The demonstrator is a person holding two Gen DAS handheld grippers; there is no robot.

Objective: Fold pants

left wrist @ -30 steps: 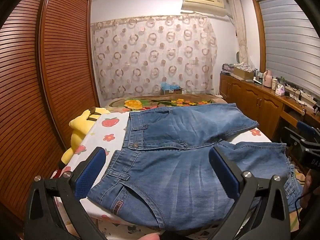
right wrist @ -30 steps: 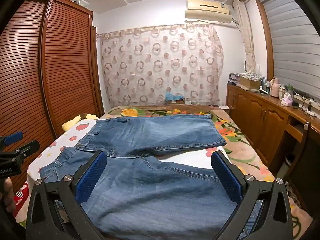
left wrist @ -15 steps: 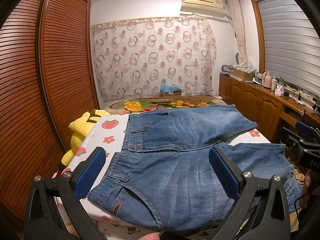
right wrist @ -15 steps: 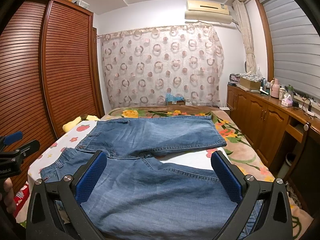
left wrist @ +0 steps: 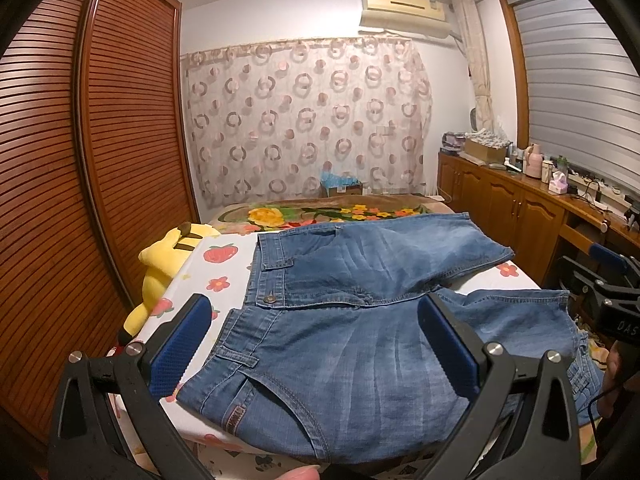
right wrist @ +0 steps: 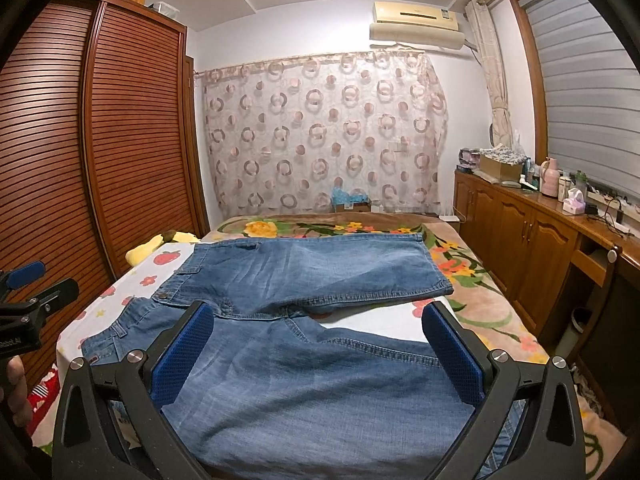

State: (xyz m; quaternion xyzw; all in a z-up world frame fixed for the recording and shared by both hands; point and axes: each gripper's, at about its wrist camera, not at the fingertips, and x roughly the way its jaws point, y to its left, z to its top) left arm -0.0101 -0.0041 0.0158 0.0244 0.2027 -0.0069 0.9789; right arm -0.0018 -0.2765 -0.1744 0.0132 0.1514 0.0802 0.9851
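Blue denim pants (left wrist: 352, 320) lie spread flat on the bed, waistband to the left, legs running right; they also show in the right wrist view (right wrist: 304, 320). My left gripper (left wrist: 316, 340) is open and empty, held above the near waistband end. My right gripper (right wrist: 320, 348) is open and empty, held above the near leg. Each gripper shows at the edge of the other's view: the right one (left wrist: 608, 296) and the left one (right wrist: 32, 292).
A yellow plush toy (left wrist: 168, 264) lies at the bed's left edge by the brown slatted wardrobe (left wrist: 80, 180). A wooden counter (right wrist: 540, 232) with bottles and boxes runs along the right. A floral blanket (right wrist: 472, 280) covers the bed's far and right side.
Both grippers have risen and tilted slightly, so the pants sit a little lower in both views. The pants have not moved. Both grippers stay open.
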